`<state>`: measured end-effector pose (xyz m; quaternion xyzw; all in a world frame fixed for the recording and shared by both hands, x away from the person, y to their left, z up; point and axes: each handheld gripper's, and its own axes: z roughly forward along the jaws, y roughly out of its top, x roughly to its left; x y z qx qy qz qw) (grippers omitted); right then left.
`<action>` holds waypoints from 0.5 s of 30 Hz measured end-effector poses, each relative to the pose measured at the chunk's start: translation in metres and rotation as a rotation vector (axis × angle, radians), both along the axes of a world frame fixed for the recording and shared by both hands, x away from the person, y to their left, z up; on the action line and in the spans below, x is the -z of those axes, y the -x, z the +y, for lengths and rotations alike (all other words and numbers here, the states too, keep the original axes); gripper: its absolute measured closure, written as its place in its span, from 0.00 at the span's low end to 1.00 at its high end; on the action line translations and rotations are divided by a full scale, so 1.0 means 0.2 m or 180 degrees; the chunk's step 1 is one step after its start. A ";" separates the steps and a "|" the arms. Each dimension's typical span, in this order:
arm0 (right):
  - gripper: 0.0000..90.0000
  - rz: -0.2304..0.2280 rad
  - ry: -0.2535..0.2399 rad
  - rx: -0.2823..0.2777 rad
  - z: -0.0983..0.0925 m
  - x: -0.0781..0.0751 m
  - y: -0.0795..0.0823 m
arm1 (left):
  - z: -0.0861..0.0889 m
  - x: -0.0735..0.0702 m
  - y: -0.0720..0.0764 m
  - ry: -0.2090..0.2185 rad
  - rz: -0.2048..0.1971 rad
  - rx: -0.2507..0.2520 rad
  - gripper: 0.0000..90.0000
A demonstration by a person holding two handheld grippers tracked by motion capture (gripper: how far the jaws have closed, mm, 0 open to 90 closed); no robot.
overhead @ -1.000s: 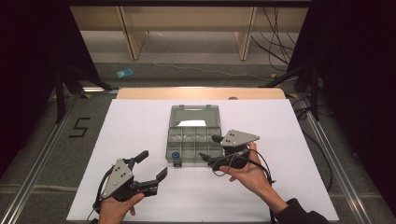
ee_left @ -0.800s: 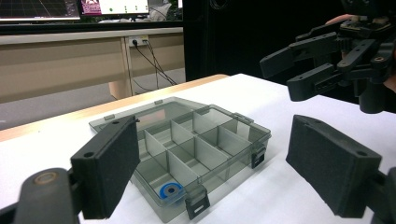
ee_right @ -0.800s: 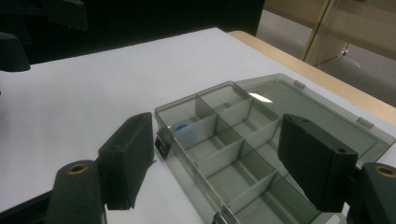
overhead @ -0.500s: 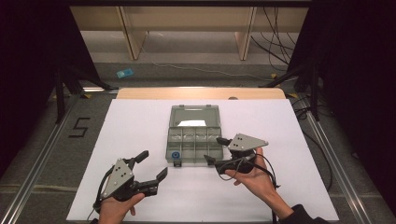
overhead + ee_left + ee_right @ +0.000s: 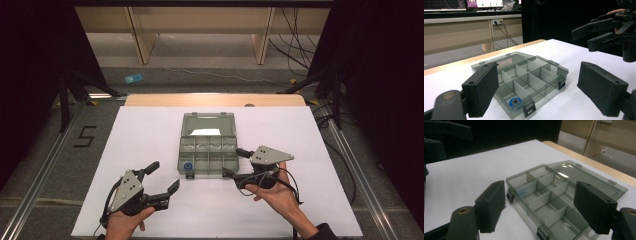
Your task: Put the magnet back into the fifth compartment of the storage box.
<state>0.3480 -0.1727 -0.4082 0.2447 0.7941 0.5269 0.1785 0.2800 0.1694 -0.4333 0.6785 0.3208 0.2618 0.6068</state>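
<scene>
High view has the smoky grey see-thru plastic organizer box w/ dividers (image 5: pixel 208 150) sitting mid-way on the white table sheet (image 5: pixel 150 130), lid flopped open flat behind it. One small blue ring-shaped washer (image 5: pixel 187 166) sits in the box's near-left compartment; rest of the cells look empty afaict.

Right gripper (image 5: pixel 233 163) is just beside the box's near-right corner, jaws spread wide, nothing in them. Left gripper (image 5: pixel 164 179) hangs off the box's near-left side, a bit apart from it, also wide open and empty.

From the left gripper view the washer (image 5: pixel 514 102) lies flat on the cell floor right behind the front wall and the black latch (image 5: pixel 529 110). My guess is the job on hand is about that washer or closing the lid, can't say which for sure. If it's the washer: come down steep from above, narrow the jaws first so they fit between the dividers, and pinch across the ring's edge, bc it's flat and prob hard to get under. Brace the box w/ the right gripper so it doesn't skate on the sheet.

Stuff in the way: front wall + latch block any low approach, and the dividers crowd the pads. Around the box the sheet is bare; beyond it there's a wooden table edge (image 5: pixel 215 100), and a blue card-ish thing (image 5: pixel 133 78) on the floor further back.
</scene>
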 end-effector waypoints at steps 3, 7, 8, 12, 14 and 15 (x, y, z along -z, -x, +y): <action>0.28 0.0039 -0.0035 0.0033 -0.01 0.00 0.01 | 0.00 0.00 0.00 0.0003 -0.0001 -0.0001 0.18; 0.28 -0.0003 -0.0033 0.0033 -0.02 0.01 0.01 | 0.00 0.00 0.00 -0.0008 -0.0009 0.0005 0.18; 0.28 0.0016 -0.0035 0.0039 -0.03 0.01 0.01 | 0.00 0.00 0.00 -0.0011 -0.0011 0.0005 0.18; 0.27 0.0031 -0.0041 0.0060 -0.04 0.01 0.02 | 0.00 0.00 0.00 -0.0007 -0.0008 0.0003 0.18; 0.27 0.0024 -0.0056 0.0053 -0.04 0.01 0.02 | 0.00 0.00 0.00 -0.0007 -0.0009 0.0003 0.18; 0.27 0.0046 -0.0061 0.0054 -0.04 0.01 0.02 | 0.00 0.00 0.00 -0.0009 -0.0009 0.0004 0.18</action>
